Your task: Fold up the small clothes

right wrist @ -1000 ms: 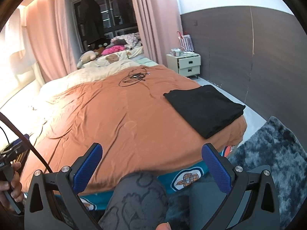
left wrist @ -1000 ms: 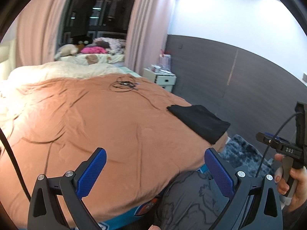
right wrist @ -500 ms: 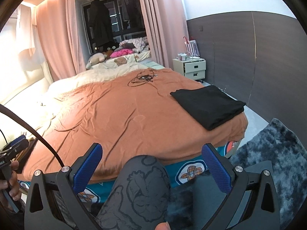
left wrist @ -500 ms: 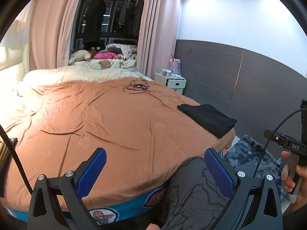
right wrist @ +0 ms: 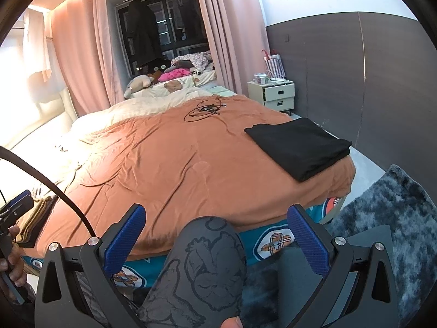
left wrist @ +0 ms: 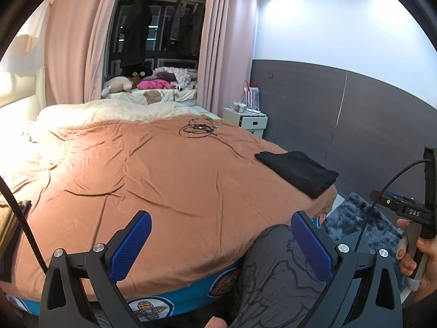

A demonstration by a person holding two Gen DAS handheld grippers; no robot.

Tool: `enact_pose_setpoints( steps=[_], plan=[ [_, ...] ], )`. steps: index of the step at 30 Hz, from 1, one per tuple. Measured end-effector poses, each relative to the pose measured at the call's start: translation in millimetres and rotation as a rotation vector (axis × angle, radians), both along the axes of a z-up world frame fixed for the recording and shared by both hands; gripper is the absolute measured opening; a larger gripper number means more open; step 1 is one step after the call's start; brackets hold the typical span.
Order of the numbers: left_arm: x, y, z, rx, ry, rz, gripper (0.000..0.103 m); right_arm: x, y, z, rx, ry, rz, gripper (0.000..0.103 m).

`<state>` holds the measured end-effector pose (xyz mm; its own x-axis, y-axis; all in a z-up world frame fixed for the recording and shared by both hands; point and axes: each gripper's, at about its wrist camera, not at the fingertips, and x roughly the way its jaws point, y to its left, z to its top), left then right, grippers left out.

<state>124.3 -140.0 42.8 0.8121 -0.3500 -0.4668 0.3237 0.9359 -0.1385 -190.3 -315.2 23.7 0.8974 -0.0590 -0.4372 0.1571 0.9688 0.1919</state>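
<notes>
A folded black garment (left wrist: 299, 171) lies at the right edge of the bed on the orange cover (left wrist: 164, 180); it also shows in the right wrist view (right wrist: 300, 145). My left gripper (left wrist: 220, 235) is open and empty, held back from the bed's near edge. My right gripper (right wrist: 215, 231) is open and empty, also off the bed, above the person's knee (right wrist: 207, 257). The garment lies well ahead and right of both grippers.
A tangle of black cable (left wrist: 198, 129) lies far back on the cover. A white nightstand (right wrist: 275, 95) stands by the dark wall. A blue-grey rug (right wrist: 393, 218) lies on the floor at right. Olive cloth (right wrist: 35, 216) sits at the bed's left edge.
Both grippers have pulled back and tilted up, so the bed looks farther away and more wall and ceiling show. The jaws stayed open. The black garment has not moved.
</notes>
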Motion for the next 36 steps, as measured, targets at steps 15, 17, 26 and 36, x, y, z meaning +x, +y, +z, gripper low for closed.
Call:
enact_pose_setpoints(
  steps=[15, 17, 26, 36],
  plan=[
    [-5, 3, -2, 0.010, 0.011, 0.017, 0.103, -4, 23, -2, -0.007, 0.010, 0.006, 0.103],
    [-7, 4, -3, 0.014, 0.011, 0.020, 0.103, -2, 25, -3, -0.007, 0.015, 0.005, 0.103],
    [-6, 12, -12, 0.007, 0.022, 0.031, 0.103, 1, 42, 0, -0.024, 0.021, 0.018, 0.103],
    [-7, 12, -13, 0.009, 0.022, 0.034, 0.103, 0, 52, 1, -0.034, 0.020, 0.027, 0.103]
  ],
)
